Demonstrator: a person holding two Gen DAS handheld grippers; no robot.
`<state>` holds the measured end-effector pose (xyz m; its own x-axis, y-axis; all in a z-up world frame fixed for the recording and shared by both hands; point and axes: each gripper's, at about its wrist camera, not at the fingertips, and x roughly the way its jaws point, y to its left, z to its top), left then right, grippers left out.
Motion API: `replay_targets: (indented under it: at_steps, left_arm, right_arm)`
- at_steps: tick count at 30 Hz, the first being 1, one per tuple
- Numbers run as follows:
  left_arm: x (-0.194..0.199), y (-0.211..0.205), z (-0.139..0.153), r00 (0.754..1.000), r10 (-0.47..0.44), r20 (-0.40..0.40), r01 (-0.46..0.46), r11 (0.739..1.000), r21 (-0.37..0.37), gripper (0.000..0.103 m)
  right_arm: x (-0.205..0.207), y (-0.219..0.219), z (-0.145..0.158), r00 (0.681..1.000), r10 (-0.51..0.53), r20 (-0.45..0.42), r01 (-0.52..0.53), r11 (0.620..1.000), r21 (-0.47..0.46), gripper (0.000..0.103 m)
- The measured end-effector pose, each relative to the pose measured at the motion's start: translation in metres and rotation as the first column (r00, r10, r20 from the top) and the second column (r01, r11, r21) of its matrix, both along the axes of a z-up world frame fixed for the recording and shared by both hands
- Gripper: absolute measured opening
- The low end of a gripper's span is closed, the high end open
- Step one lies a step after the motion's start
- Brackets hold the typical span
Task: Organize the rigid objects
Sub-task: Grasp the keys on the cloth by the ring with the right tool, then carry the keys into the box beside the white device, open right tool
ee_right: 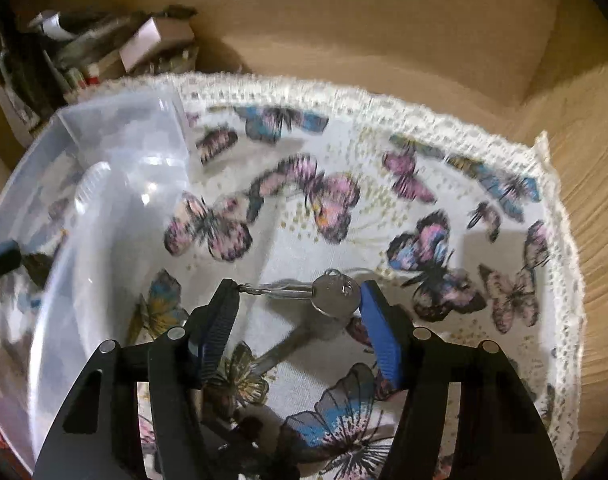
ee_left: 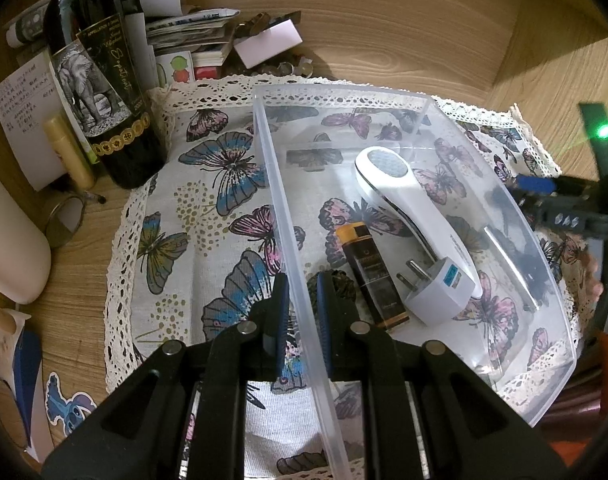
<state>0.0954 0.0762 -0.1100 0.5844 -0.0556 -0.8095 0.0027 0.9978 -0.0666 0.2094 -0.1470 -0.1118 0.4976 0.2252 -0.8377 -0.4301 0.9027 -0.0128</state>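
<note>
left claw (ee_left: 301, 312) pinches clear bin (ee_left: 552, 312) wall. right claw (ee_right: 299, 320) grips 1 key w/ ring (ee_right: 336, 298), long axis left-right. bin holds 3 items.

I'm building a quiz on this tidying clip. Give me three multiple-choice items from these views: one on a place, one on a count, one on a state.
1. Where does the key sit?
A. Between the right gripper's fingers, above the butterfly cloth
B. Inside the bin
C. Beside the wine bottle

2. How many items lie in the clear plastic bin?
A. One
B. Three
C. Five

3. What is the left gripper doing?
A. Hanging free over the table
B. Holding the bottle
C. Straddling the bin's near wall

Answers:
1 A: the right gripper has the key and its ring spanning its fingers over the butterfly cloth.
2 B: a white handheld device, a white plug adapter and a black-and-gold tube.
3 C: one finger is outside the wall, one inside.
</note>
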Motion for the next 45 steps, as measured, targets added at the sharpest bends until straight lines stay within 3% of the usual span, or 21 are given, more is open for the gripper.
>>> replay_targets:
  at_steps: [12, 20, 26, 32, 39, 45]
  left_arm:
    - [0.0, 0.0, 0.0, 1.0, -0.002, 0.002, 0.002, 1.0, -0.001, 0.014]
    - [0.0, 0.0, 0.0, 1.0, -0.001, 0.001, 0.001, 1.0, -0.002, 0.014]
    - [0.0, 0.0, 0.0, 1.0, -0.001, 0.002, 0.001, 1.0, -0.002, 0.014]
    - [0.0, 0.0, 0.0, 1.0, -0.001, 0.002, 0.001, 1.0, -0.002, 0.014]
    - [0.0, 0.001, 0.0, 1.0, -0.001, 0.002, 0.001, 1.0, -0.002, 0.014]
    - [0.0, 0.0, 0.0, 1.0, -0.001, 0.002, 0.001, 1.0, -0.002, 0.014]
  right_arm:
    - [-0.027, 0.017, 0.086, 0.974, 0.031, 0.225, -0.055, 0.993, 0.102, 0.059]
    - [-0.055, 0.056, 0.103, 0.946, 0.151, 0.286, -0.193, 0.973, 0.128, 0.059]
    - [-0.065, 0.09, 0.092, 0.931, 0.253, 0.262, -0.292, 0.949, 0.121, 0.059]
    - [-0.063, 0.117, 0.066, 0.929, 0.326, 0.176, -0.346, 0.934, 0.094, 0.059]
    - [-0.05, 0.129, 0.036, 0.936, 0.346, 0.061, -0.35, 0.934, 0.069, 0.059]
    - [-0.041, 0.133, 0.023, 0.94, 0.341, 0.015, -0.342, 0.939, 0.05, 0.059]
